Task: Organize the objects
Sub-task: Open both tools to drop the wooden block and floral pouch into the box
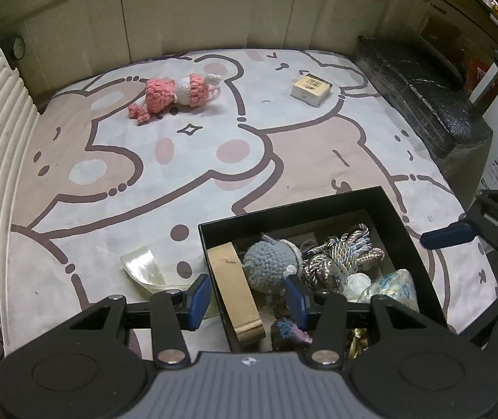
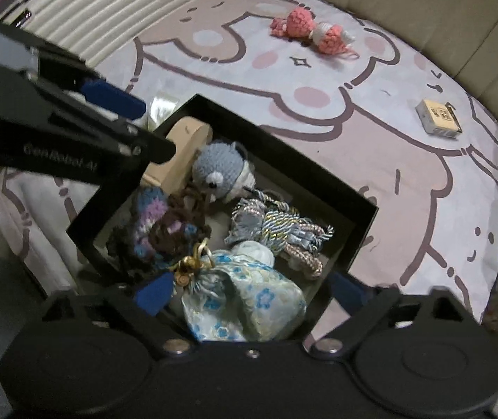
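A: Step in hand?

B: Looks like the put-down of the floral pouch point(image 2: 249, 300) into the black box point(image 1: 294, 211). Lies in the near corner, next to the tasselled cord point(image 2: 277, 230), with the grey crochet toy point(image 1: 266, 265) further in.

A: Right gripper point(image 2: 250, 291)?

B: Spread wide over the pouch, one pad by its gold-tied neck, the other out past the box wall. Pressing on nothing, so released, at a guess.

A: And the left gripper point(image 1: 249, 296)?

B: Straddles the box's side wall, one pad outside, one inside, with wall and tape roll point(image 1: 235, 289) between. Partly apart; clamped or merely resting, cannot tell.

A: Next move?

B: Probably lifting the right gripper clear and reaching across the mat point(image 1: 284, 146) for the pink crochet toy point(image 1: 175, 92) or the small cream box point(image 1: 311, 87), both well apart from the black box. Calls for wide jaws and a clean rise past the rim.

A: Anything seen from only one side?

B: From the right wrist: the whole pouch and a dark crochet piece point(image 2: 154, 223) beside it, mostly hidden behind the fingers in the left view. From the left wrist: the straddled wall, plus a clear glossy strip point(image 1: 140, 265) lying just outside the box, barely glimpsed otherwise.
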